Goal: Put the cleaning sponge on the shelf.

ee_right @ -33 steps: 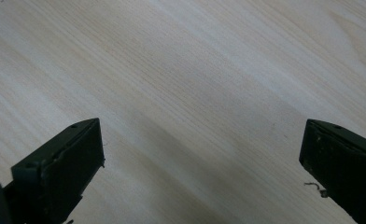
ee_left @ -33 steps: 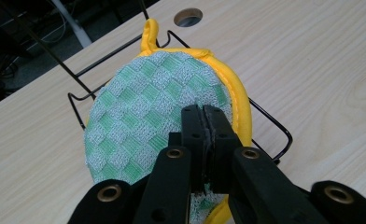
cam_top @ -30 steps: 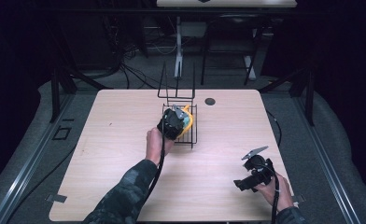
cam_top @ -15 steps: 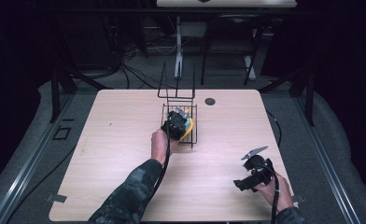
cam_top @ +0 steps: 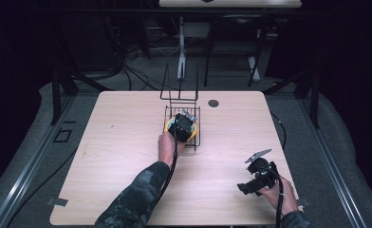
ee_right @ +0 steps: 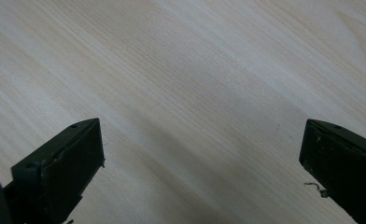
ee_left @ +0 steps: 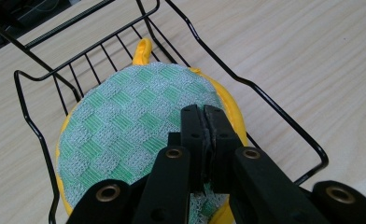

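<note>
A round pot holder (ee_left: pixel 125 121), green checks with a yellow rim, lies in a black wire basket (ee_left: pixel 284 119) at the middle of the table. My left gripper (ee_left: pixel 203 112) is shut on its near edge, jaws pressed together with the cloth between them. From the high view, the left gripper (cam_top: pixel 181 127) hovers over the basket (cam_top: pixel 181 102) and hides most of the pot holder (cam_top: pixel 193 136). My right gripper (cam_top: pixel 257 178) sits near the table's front right, held low. Its jaws stand wide open around nothing over bare wood (ee_right: pixel 195 70), the right gripper (ee_right: pixel 202 149) pointing down at it.
A small dark round disc (cam_top: pixel 213 103) lies on the wooden table (cam_top: pixel 117 156) behind and right of the basket. The basket's tall wire back rises at its far end. Dark floor, cables and stand legs surround the table.
My left gripper has shifted slightly right and lower with the pot holder, settling over the basket. The right gripper has not moved.
</note>
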Tool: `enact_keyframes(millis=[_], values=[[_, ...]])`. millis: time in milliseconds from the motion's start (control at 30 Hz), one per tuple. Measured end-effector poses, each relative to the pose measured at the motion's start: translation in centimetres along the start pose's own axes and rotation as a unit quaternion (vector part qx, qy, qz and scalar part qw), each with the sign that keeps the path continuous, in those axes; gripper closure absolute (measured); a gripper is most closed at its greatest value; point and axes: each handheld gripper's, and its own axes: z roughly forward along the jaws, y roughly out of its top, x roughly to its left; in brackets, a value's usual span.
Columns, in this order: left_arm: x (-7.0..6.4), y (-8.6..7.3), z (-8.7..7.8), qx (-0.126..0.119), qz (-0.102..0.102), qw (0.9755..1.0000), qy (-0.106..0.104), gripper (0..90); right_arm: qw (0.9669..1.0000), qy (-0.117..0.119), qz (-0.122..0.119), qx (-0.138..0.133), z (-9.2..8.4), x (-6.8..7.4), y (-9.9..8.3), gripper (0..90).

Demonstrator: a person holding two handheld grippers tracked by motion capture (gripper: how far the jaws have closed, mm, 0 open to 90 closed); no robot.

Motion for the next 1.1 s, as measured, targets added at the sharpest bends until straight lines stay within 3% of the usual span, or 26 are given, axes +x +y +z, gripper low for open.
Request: enact_keyframes(millis=[333,467,667,800,1100], values=[[0.0,0.3,0.3,-0.001,0.0,1.0,0.004,86.8,1.0,0.0,-0.002,0.002,0.0,0.0,0.0,0.0],[0.1,0.3,0.0,-0.004,-0.005,1.0,0.005,82.5,1.0,-0.001,-0.003,0.003,0.0,0.0,0.0,0.0],[0.2,0.4,-0.9,-0.005,-0.012,0.9999,0.009,58.7,1.0,-0.001,-0.003,0.002,0.0,0.0,0.0,0.0],[0.5,0.3,-1.5,-0.009,-0.021,0.9997,0.0,44.4,1.0,-0.001,-0.002,0.0,0.0,-0.1,0.0,0.0],[1.1,-0.7,-3.7,-0.033,-0.029,0.9989,-0.018,22.9,1.0,0.004,-0.003,0.004,0.1,0.1,0.2,0.0]])
